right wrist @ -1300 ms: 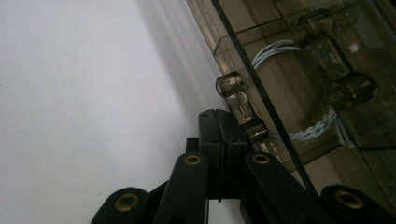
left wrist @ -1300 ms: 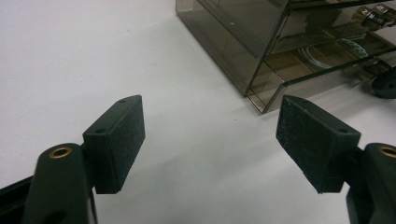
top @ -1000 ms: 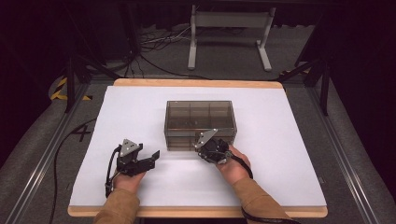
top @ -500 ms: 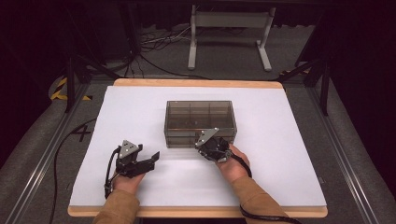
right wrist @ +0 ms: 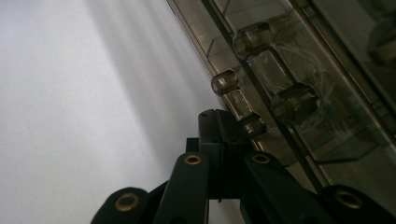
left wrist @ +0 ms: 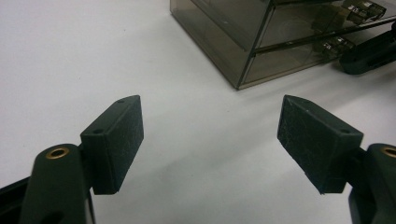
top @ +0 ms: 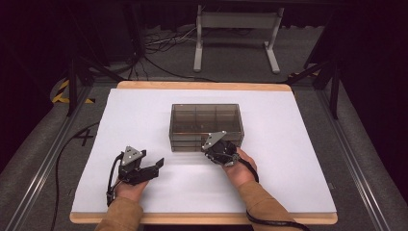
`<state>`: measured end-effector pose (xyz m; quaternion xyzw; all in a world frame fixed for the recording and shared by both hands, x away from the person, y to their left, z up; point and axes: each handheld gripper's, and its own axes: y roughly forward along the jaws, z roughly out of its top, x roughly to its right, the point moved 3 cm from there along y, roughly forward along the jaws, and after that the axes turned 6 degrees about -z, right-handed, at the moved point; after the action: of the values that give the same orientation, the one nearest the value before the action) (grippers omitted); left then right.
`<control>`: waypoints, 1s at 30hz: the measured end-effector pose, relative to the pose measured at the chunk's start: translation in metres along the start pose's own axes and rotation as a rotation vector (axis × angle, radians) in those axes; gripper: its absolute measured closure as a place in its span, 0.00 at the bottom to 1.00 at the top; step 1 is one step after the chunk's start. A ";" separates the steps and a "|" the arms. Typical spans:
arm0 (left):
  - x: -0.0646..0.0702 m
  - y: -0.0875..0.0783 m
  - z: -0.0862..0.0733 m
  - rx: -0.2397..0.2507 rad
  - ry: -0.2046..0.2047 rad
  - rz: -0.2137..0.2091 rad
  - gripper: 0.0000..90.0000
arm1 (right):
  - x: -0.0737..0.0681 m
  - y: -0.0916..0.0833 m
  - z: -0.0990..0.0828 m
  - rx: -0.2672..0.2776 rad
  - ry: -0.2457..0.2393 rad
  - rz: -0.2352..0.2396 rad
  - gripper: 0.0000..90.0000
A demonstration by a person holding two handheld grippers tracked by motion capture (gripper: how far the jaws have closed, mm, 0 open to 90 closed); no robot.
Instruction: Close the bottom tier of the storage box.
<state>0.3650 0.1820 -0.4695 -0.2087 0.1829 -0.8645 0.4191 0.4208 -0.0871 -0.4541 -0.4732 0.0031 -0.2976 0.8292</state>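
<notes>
Smoky plastic drawer box [top: 206,126] mid-table, right tool [top: 215,147] at its front, left tool [top: 153,167] apart

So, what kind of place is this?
Probably a lab or recording studio: a white-covered table in a dark room, cables on the floor, a metal stand, and handheld grippers beside a smoky plastic drawer box.

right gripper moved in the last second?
No. In the high view the right gripper sits at the same spot against the smoky box's front face.

Tan sleeves [top: 262,204]; each black hand-held gripper [top: 156,165] has brass rivets, grey plate, black cable.
</notes>
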 end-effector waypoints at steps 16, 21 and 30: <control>0.000 -0.010 -0.007 0.008 0.009 0.020 0.26 | -0.002 0.000 0.003 0.011 0.003 0.009 1.00; -0.002 -0.016 -0.010 0.012 -0.002 0.018 0.26 | -0.008 -0.006 0.009 0.029 -0.018 0.021 0.97; -0.002 -0.018 -0.011 0.011 0.003 0.012 0.25 | -0.014 -0.021 0.018 0.091 -0.026 0.058 0.77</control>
<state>0.3488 0.1954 -0.4705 -0.2041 0.1799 -0.8633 0.4251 0.4045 -0.0739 -0.4312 -0.4387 -0.0075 -0.2672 0.8580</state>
